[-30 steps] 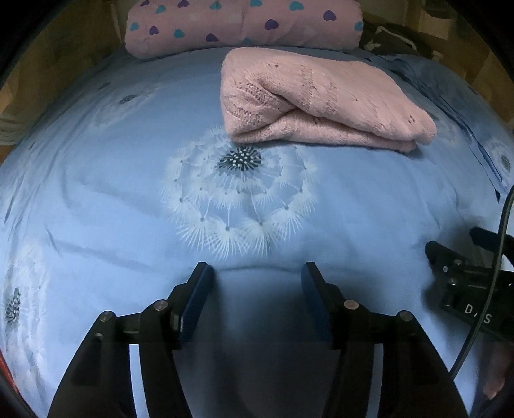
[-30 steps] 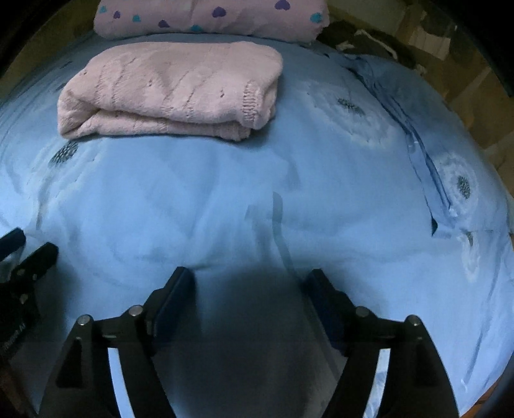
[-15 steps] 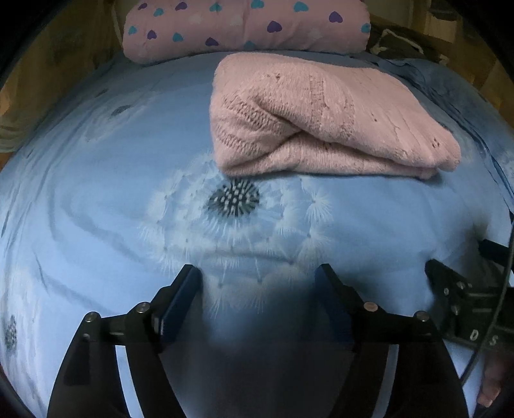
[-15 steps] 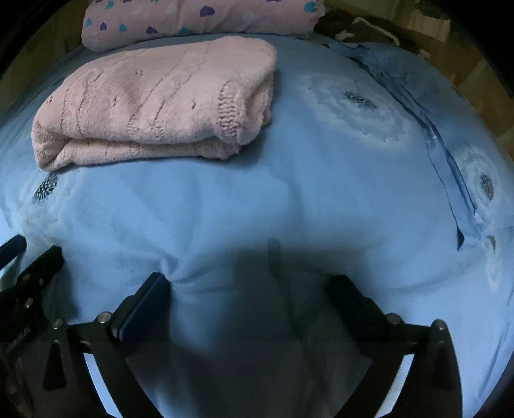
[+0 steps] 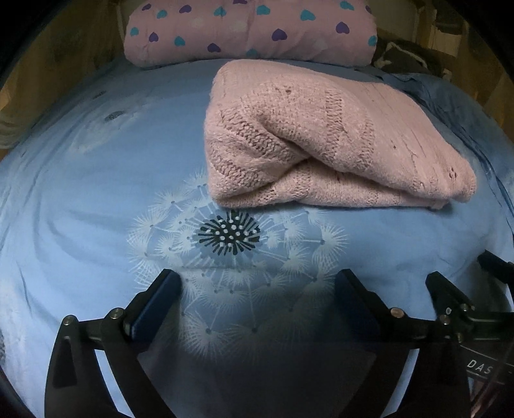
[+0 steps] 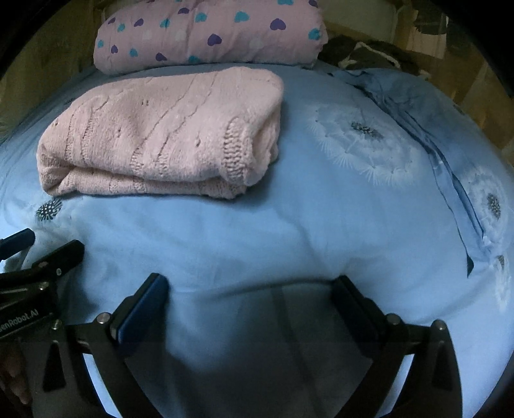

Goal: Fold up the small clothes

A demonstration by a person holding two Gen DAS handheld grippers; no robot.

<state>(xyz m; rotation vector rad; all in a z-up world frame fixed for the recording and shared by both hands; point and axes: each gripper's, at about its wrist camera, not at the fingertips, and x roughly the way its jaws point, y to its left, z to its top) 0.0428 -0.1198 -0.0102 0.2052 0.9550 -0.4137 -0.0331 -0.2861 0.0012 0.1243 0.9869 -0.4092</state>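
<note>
Left wrist view: a blue sheet [image 5: 80, 193] with white dandelion prints covers the bed and fills most of the frame. A pink pillow [image 5: 250, 30] with purple and teal hearts lies along the top edge. A dark bundle [image 5: 404, 58] sits at the upper right behind the sheet; its nature cannot be told. The folded pink sweater [image 5: 321, 141] lies right of centre in the upper half, just below the pillow, its near edge touching the top of the central dandelion print [image 5: 229, 234]. Nothing lies between the sweater and the fingers. The left gripper [image 5: 257, 286] occupies the bottom of the frame, fingers spread wide, with bare sheet between them; it holds nothing. Contact of the fingertips with the sheet cannot be confirmed. The right gripper [image 5: 465, 283] enters at the lower right edge, just beside the left one. Right wrist view: the sweater [image 6: 154, 135] lies in the upper left, folded into a thick stack, with the pillow [image 6: 208, 32] directly behind it at the top. A seam fold [image 6: 449, 167] in the sheet [image 6: 305, 209] runs down the right side. The right gripper [image 6: 250, 289] sits at the bottom centre, fingers wide apart, empty, over plain sheet and well apart from the sweater. The left gripper [image 6: 35, 254] shows at the left edge, below the sweater.
</note>
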